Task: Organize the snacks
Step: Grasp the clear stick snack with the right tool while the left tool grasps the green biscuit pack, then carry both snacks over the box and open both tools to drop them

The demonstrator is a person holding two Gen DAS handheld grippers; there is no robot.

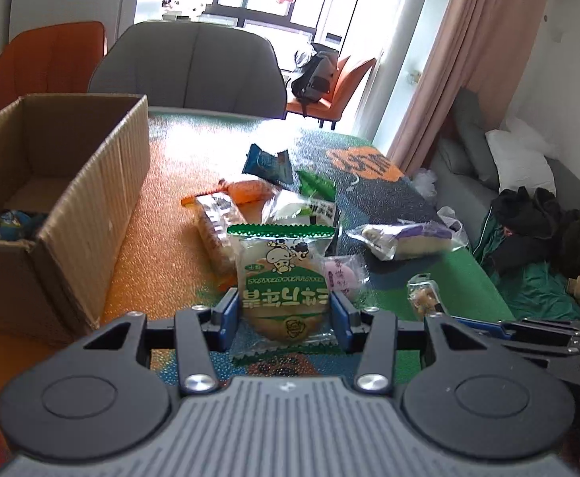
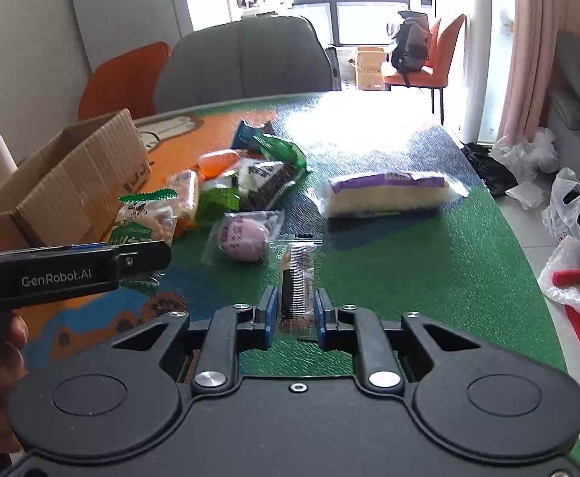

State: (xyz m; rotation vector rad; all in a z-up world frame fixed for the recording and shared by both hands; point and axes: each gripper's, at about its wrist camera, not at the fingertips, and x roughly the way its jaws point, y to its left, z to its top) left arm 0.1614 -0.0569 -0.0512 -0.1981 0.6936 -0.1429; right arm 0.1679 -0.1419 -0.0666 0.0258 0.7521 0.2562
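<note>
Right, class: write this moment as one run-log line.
left gripper: shut on green-topped cake packet | right gripper: shut on slim dark snack bar | cardboard box: open, left of pile

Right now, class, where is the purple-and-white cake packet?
The cake packet lies on the green table mat, right of the snack pile, beyond the round pink bun; the left wrist view shows it at right.

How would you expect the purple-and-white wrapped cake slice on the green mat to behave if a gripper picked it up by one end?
The cake slice looks long and soft, so it would probably sag when held at one end. Its loose clear wrapper likely slips or crinkles between pads. It seems light for its bulk and easily squashed, and its flat underside makes rolling unlikely.
</note>
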